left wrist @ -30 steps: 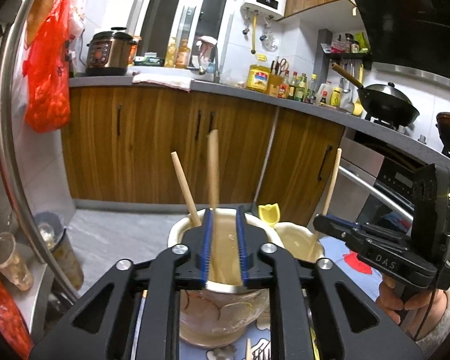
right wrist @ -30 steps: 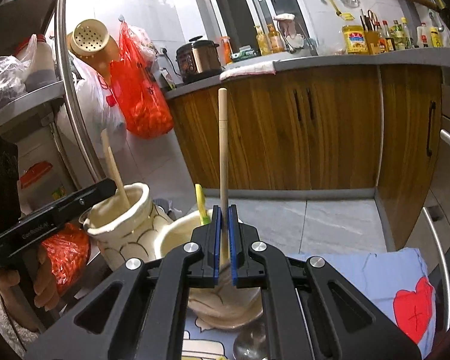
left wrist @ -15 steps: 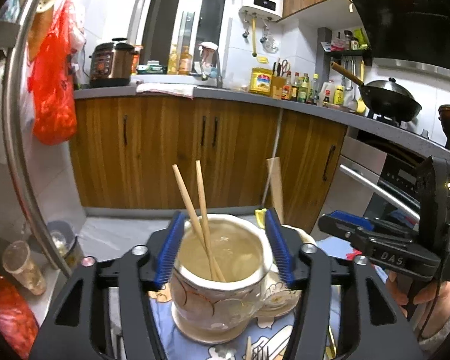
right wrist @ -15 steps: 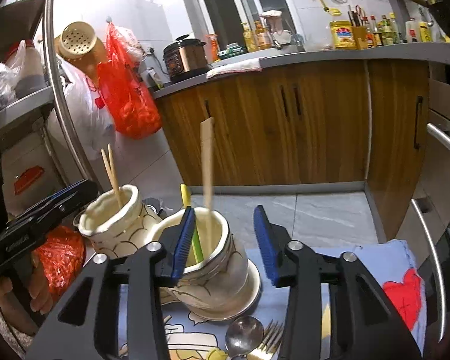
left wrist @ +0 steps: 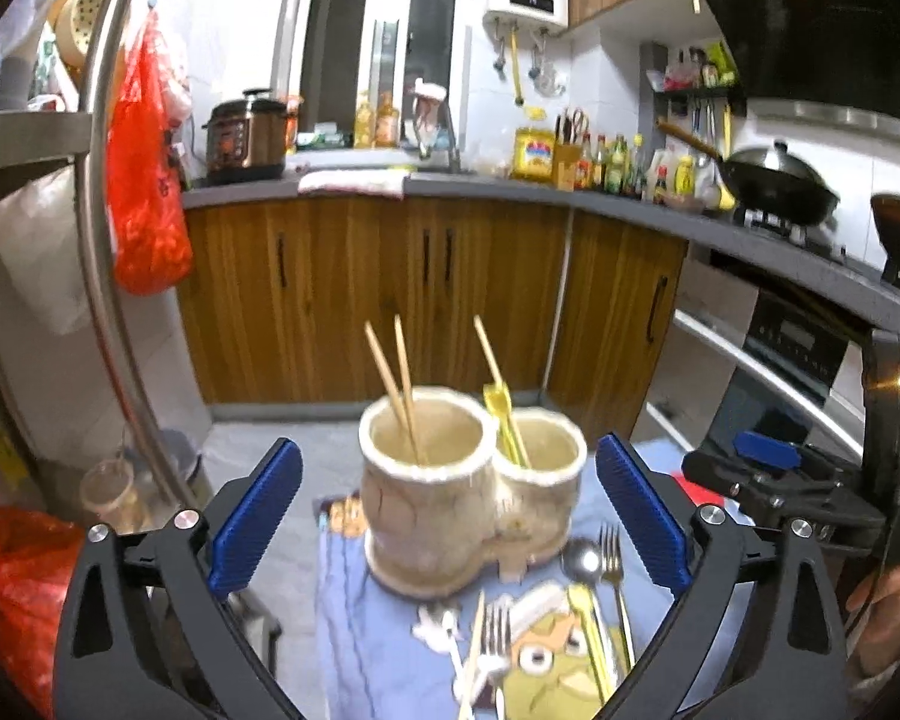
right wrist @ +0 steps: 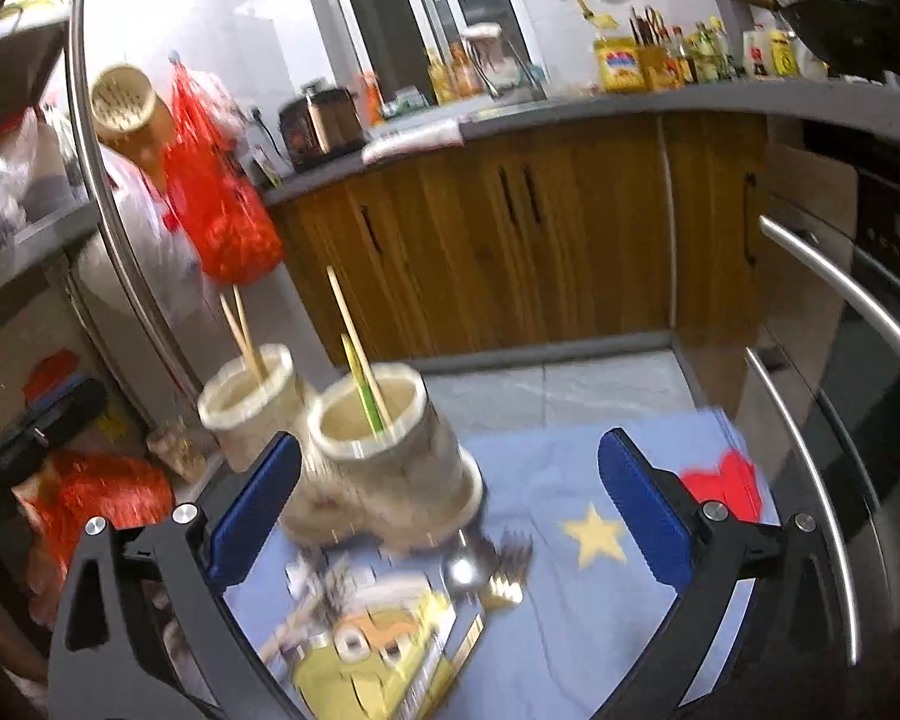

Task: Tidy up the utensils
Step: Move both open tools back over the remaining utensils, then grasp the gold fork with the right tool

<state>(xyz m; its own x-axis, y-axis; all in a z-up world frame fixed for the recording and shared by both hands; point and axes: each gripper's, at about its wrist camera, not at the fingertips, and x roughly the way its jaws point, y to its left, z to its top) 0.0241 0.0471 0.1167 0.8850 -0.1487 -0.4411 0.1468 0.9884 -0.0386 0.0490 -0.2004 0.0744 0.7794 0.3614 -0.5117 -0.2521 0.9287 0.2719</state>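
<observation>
Utensils (left wrist: 594, 594) beside the twin holder (left wrist: 468, 486), sharp only in the left view (both hand-held grippers (left wrist: 447, 519) (right wrist: 450, 516) agape, empty).

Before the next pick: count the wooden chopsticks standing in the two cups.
3. Two chopsticks stand crossed in the left cup; one chopstick leans in the right cup beside a yellow utensil. More may lie among the blurred cutlery on the cloth.

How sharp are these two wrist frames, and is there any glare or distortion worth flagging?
Left wrist view: the twin holder is slightly soft, the cabinets behind fairly crisp, the counter line bowed by the fisheye. Right wrist view: heavy motion smear across the cloth, the forks and the spoon, which shows a bright glint; edges fade to black.
</observation>
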